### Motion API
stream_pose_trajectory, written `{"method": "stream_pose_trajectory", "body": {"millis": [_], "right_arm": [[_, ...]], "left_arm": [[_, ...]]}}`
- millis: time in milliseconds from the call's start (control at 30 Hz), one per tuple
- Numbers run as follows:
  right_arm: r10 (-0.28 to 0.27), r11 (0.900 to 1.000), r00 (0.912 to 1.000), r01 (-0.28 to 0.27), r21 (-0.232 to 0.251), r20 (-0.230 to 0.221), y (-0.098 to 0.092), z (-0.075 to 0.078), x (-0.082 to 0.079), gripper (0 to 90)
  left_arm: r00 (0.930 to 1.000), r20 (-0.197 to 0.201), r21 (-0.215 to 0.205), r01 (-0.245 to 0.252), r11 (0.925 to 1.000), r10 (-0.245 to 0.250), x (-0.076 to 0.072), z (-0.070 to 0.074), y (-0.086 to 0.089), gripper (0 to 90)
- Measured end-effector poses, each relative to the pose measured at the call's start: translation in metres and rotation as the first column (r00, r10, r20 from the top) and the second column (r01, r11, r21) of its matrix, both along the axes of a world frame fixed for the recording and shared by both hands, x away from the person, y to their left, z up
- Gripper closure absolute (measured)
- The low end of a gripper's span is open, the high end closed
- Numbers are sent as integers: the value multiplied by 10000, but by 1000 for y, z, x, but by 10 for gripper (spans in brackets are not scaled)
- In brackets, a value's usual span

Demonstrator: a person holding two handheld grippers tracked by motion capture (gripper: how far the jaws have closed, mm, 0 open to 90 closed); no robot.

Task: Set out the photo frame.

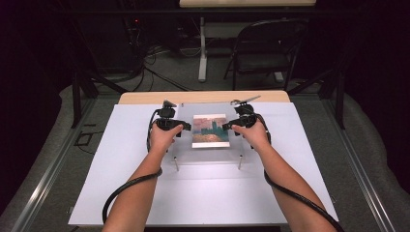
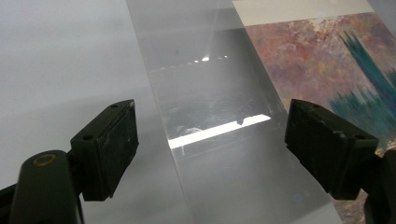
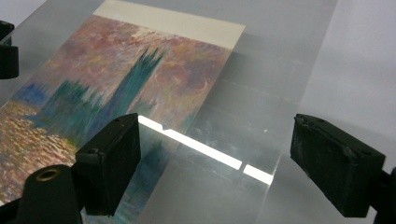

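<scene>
Since the clear acrylic sheet (image 1: 205,145) covers the painted landscape print (image 1: 210,130) on the tabletop (image 1: 121,183), left tool (image 1: 180,126) and right tool (image 1: 231,124) flank it released; nothing gripped.

One painted picture (image 1: 210,130), near the middle of the counter's far half. One clear plate (image 1: 205,159) over it, reaching toward the far edge. Two short metal posts (image 1: 176,163) at the plate's near corners. One white sheet (image 1: 203,193) covering the counter (image 1: 145,97). Two grippers: left gripper (image 1: 186,127), right gripper (image 1: 227,126), one at each side of the picture, each with two black jaws.
</scene>
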State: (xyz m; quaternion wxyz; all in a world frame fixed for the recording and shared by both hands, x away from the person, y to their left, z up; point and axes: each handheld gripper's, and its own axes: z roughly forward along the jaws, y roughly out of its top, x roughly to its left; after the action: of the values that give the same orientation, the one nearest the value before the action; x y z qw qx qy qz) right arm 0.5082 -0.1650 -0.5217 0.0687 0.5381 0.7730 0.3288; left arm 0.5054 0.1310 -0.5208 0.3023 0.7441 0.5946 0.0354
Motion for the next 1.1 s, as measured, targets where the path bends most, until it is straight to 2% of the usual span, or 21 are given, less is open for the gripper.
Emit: {"method": "stream_pose_trajectory", "body": {"millis": [367, 600, 767, 833, 1033, 1100], "right_arm": [[-14, 10000, 10000, 14, -2, -29, 1, -1, 1, 136], [-155, 9990, 9996, 165, 408, -240, -2, -5, 3, 120], [-185, 9980, 9991, 207, 595, -371, -2, -8, 4, 99], [-160, 9960, 9986, 204, 865, -508, -3, -10, 4, 97], [-149, 9956, 9981, 203, 916, -594, -3, -10, 5, 94], [-110, 9958, 9984, 161, 904, -562, -3, -10, 5, 94]], "left_arm": [[9997, -194, -175, 152, 9997, -155, 1, -1, -7, 150], [9990, -425, -456, 150, 9988, -169, 2, -4, -7, 131], [9988, -447, -480, 184, 9987, -206, 3, -5, -8, 113], [9986, -495, -608, 180, 9980, -210, 3, -6, -7, 113], [9979, -615, -849, 155, 9963, -207, 4, -8, -6, 111], [9977, -650, -803, 160, 9966, -213, 5, -7, -7, 109]]}}
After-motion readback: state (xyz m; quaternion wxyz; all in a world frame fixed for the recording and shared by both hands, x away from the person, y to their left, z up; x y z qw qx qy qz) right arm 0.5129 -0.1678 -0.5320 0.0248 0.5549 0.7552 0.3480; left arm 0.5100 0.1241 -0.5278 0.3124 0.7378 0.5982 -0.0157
